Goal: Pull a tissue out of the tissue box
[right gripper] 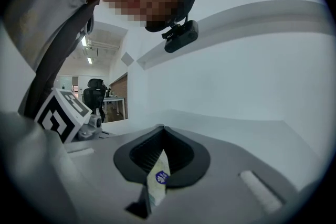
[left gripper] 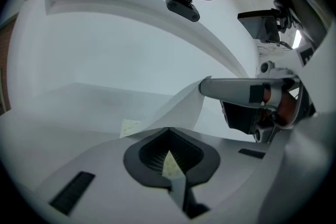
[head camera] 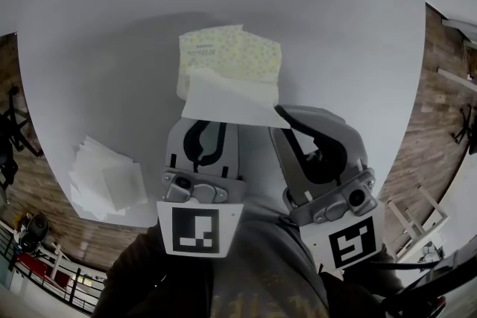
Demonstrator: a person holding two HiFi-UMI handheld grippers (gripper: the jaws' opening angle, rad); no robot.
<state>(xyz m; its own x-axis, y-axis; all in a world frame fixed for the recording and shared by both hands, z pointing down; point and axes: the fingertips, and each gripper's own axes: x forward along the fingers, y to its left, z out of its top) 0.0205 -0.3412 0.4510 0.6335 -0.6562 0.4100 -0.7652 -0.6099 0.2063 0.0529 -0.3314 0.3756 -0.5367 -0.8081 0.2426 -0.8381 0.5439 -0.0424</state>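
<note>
The person is wearing a dark top with creased sleeves (head camera: 145,275) and a small black camera (left gripper: 182,7) on the head. The left gripper (head camera: 203,132) and the right gripper (head camera: 294,132) are showing pale grey shells with black teardrop openings. Behind these, silver metal housings (head camera: 195,190) are showing screws. Each gripper is carrying a white cube with black square markers, one on the left (head camera: 198,229) and one on the right (head camera: 352,240).

This looks like an open-plan office. A black office chair (right gripper: 96,93) stands at a white desk (right gripper: 113,100), under ceiling strip lights (right gripper: 88,60) and beside a brick wall (right gripper: 121,87). A round white table (head camera: 112,48) stands on wood-plank flooring (head camera: 440,115).
</note>
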